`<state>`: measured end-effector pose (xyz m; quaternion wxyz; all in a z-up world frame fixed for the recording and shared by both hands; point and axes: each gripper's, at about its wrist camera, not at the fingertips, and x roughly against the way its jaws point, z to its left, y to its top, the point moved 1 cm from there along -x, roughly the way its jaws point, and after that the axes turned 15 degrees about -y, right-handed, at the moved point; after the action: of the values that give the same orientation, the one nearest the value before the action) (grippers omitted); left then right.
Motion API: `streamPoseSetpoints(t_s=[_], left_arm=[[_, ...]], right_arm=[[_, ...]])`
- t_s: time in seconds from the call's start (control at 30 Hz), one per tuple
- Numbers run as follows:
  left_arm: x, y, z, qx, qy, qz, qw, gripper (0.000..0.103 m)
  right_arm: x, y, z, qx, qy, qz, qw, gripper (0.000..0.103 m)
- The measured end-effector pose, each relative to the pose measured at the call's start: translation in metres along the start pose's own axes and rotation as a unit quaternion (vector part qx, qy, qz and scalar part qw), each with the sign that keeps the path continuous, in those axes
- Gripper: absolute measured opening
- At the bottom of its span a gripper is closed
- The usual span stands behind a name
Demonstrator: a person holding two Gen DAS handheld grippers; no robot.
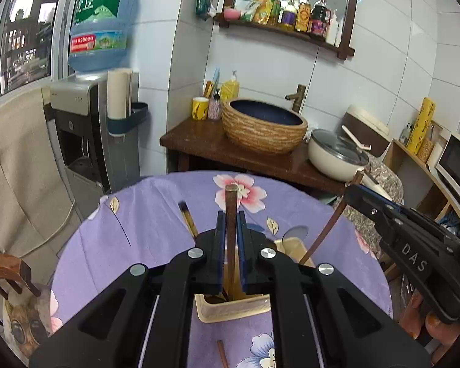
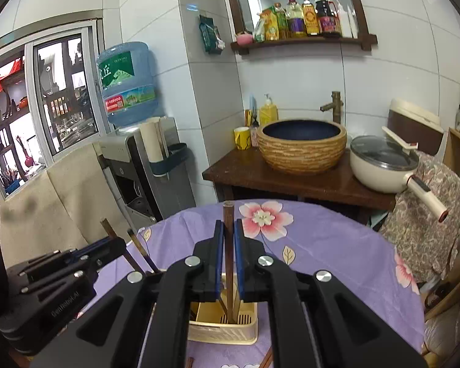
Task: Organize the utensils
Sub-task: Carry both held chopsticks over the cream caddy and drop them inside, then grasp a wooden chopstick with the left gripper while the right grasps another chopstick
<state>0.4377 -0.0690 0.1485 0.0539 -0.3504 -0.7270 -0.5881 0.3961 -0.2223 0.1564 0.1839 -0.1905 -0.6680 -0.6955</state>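
We hold a chopstick in each hand tool. In the left wrist view, our left gripper (image 1: 231, 239) is squeezed tight on a brown chopstick (image 1: 231, 211) that stands up in the middle of the frame. Its low end goes down into the cream utensil holder (image 1: 230, 309) at the bottom middle. In the right wrist view, our right gripper (image 2: 229, 254) is squeezed tight on another chopstick (image 2: 228, 224), and its tip reaches down into the same holder (image 2: 224, 328).

We hold the sticks upright so they can drop straight into the holder and stand there. One more chopstick (image 1: 188, 219) already leans in it, left of the middle.

The holder sits on the purple flowered tablecloth (image 1: 156, 214). At the bottom edge of both views we see brown bits (image 1: 222, 352) on the cloth. They may be more chopsticks, but they are mostly cut off, so we are not sure.

We think the next step is to let go so both sticks stay inside.
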Motion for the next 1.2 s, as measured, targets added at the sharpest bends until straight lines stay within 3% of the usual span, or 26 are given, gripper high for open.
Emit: streamPoseSetpoints(t_s=[0.27,0.33,0.37,0.4,0.43,0.47,0.5,0.57,0.63,0.73,0.87,1.03,1.13,1.2], left_arm=[[-0.021,-0.025,0.003,-0.009,0.01,0.011,0.9998,0.007],[-0.02,-0.025,0.004,-0.006,0.003,0.012,0.9999,0.007],[-0.018,-0.025,0.004,-0.006,0.0,0.011,0.9999,0.008],[-0.016,-0.024,0.003,-0.008,-0.002,0.011,0.9999,0.009],[-0.012,-0.025,0.002,-0.014,-0.001,0.009,0.9999,0.011],[-0.008,-0.027,0.0,-0.019,-0.001,0.004,0.9998,0.025],[-0.002,-0.03,-0.001,-0.021,-0.002,-0.003,0.9998,0.052],[0.015,-0.038,-0.002,-0.021,-0.006,-0.029,0.9994,0.083],[0.028,-0.05,-0.001,-0.022,0.001,-0.044,0.9988,0.084],[0.038,-0.076,0.002,-0.022,0.009,-0.033,0.9992,0.09],[0.031,-0.119,0.014,-0.012,0.038,0.012,0.9991,0.092],[0.005,-0.174,0.035,0.029,0.052,0.081,0.995,0.092],[-0.012,-0.198,0.04,0.038,0.065,0.11,0.991,0.088],[-0.021,-0.209,0.04,0.039,0.063,0.129,0.9889,0.079]], right_arm=[[-0.009,-0.012,-0.005,-0.008,-0.001,0.003,1.0,0.008],[-0.008,-0.013,-0.007,-0.009,0.005,0.001,1.0,0.022],[-0.005,-0.014,-0.009,-0.01,0.005,-0.004,1.0,0.047],[0.0,-0.016,-0.011,-0.014,0.002,-0.016,1.0,0.062],[0.005,-0.017,-0.013,-0.015,-0.002,-0.027,1.0,0.064],[0.009,-0.02,-0.015,-0.013,-0.005,-0.032,0.999,0.064],[0.013,-0.023,-0.017,-0.01,-0.009,-0.034,0.999,0.064],[0.02,-0.032,-0.023,-0.01,-0.026,-0.037,0.999,0.064],[0.025,-0.048,-0.03,-0.003,-0.044,-0.031,0.999,0.064],[0.021,-0.077,-0.036,0.013,-0.078,-0.002,0.997,0.064],[0.003,-0.13,-0.041,0.033,-0.121,0.049,0.991,0.059],[-0.024,-0.178,-0.047,0.026,-0.127,0.125,0.984,0.045],[-0.039,-0.194,-0.044,0.023,-0.127,0.159,0.979,0.04],[-0.047,-0.203,-0.043,0.021,-0.127,0.174,0.976,0.039]])
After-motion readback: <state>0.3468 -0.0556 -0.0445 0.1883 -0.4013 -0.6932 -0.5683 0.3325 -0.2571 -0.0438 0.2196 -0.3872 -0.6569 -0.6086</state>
